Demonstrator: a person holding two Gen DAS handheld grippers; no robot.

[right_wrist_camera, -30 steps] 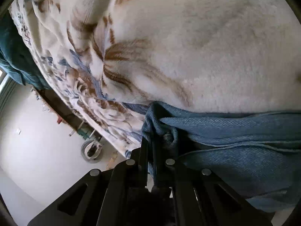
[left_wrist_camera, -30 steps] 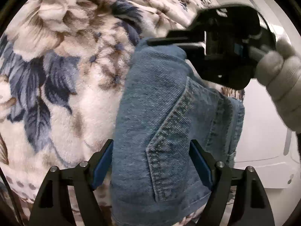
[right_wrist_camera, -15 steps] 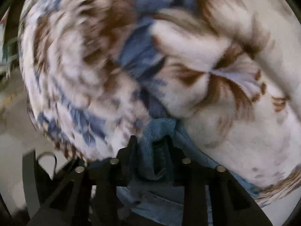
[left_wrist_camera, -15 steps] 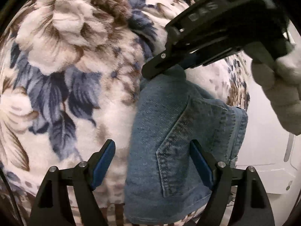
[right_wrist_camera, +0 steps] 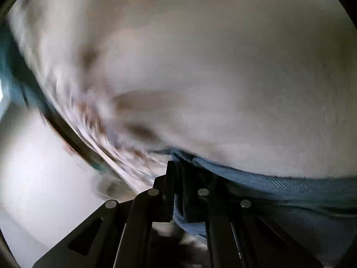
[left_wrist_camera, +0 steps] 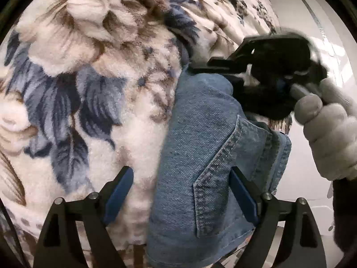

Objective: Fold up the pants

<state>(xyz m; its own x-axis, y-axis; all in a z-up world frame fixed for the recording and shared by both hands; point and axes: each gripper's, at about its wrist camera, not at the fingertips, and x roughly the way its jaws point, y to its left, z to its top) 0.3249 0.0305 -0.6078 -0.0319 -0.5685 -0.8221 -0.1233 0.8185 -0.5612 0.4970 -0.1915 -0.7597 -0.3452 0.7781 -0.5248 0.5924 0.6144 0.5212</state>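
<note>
your left tongs [left_wrist_camera: 181, 192] have just been spreading and stand wide apart, straddling the near end of the folded pants [left_wrist_camera: 200, 156] without pressing them. the pants lie on the floral blanket [left_wrist_camera: 89, 89], by its edge. your right tongs [right_wrist_camera: 177, 192], gripped by a gloved hand [left_wrist_camera: 330, 129], are clamped on the far fold of the denim.

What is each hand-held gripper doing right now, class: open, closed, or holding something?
Left hand-held gripper: open, just widened, straddling the folded jeans without pressing.
Right hand-held gripper: closed on the jeans' edge.
</note>
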